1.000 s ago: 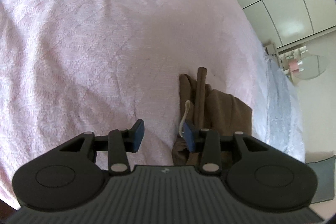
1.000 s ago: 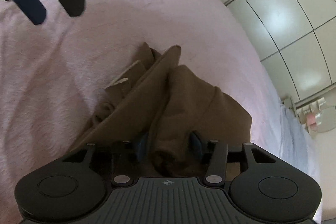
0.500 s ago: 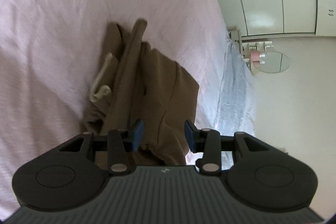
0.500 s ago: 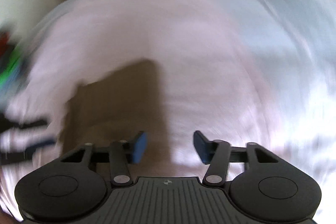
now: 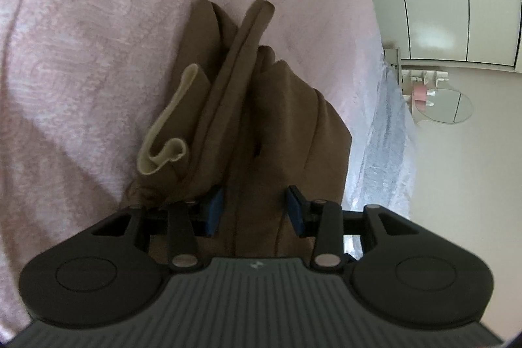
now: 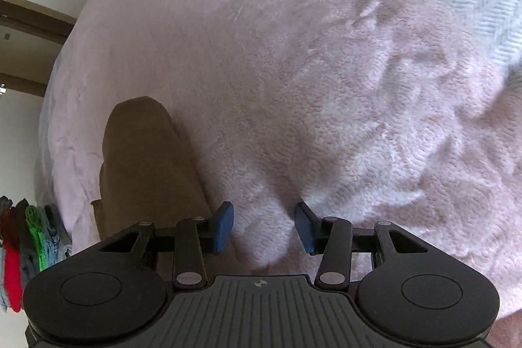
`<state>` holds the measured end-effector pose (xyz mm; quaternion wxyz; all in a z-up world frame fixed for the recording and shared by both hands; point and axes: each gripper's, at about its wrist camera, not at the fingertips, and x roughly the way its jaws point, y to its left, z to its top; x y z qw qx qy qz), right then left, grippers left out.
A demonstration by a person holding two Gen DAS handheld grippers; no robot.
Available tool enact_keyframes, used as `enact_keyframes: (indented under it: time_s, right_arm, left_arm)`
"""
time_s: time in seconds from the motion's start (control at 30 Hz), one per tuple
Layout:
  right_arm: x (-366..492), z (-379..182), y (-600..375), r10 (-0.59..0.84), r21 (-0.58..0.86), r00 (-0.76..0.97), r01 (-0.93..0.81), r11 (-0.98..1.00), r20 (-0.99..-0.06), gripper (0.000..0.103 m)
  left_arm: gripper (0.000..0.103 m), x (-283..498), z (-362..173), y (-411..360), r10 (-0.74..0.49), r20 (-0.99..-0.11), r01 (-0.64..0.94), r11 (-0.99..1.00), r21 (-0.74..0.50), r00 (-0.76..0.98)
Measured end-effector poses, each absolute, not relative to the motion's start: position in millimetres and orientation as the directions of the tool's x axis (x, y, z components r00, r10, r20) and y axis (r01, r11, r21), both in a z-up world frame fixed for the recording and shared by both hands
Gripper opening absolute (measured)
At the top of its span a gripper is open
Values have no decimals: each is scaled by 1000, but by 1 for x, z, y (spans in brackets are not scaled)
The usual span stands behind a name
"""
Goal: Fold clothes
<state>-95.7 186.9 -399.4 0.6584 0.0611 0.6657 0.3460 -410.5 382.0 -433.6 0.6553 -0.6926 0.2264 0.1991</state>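
Left gripper [image 5: 254, 211] hovered low, jaws spread over one brown garment [image 5: 261, 119]; right gripper [image 6: 264, 227] spread above blanket [image 6: 326, 87].

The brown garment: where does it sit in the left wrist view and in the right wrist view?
Left wrist view: the brown garment fills the centre, bunched, running down between the open fingers of the left gripper.
Right wrist view: lower left, beside the open right gripper, not between its fingers.
Shared landmark: the pink blanket under the garment.
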Motion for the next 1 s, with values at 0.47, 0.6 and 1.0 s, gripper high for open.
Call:
enact_keyframes:
  time_s: [0.47, 0.6, 1.0]
  right_arm:
    - [-178, -360, 249, 434, 162, 82, -854, 495, -897, 46]
    - [-210, -358, 260, 423, 7, 175, -918, 396, -889, 46]
    - [-164, -352, 263, 504, 221, 61, -849, 480, -862, 47]
  left_arm:
    - [14, -435, -366, 377, 148, -561, -571, 372, -732, 815]
    - [14, -441, -374, 380, 148, -595, -606, 333, -722, 790]
    - [34, -464, -380, 393, 153, -628, -646, 217, -732, 763]
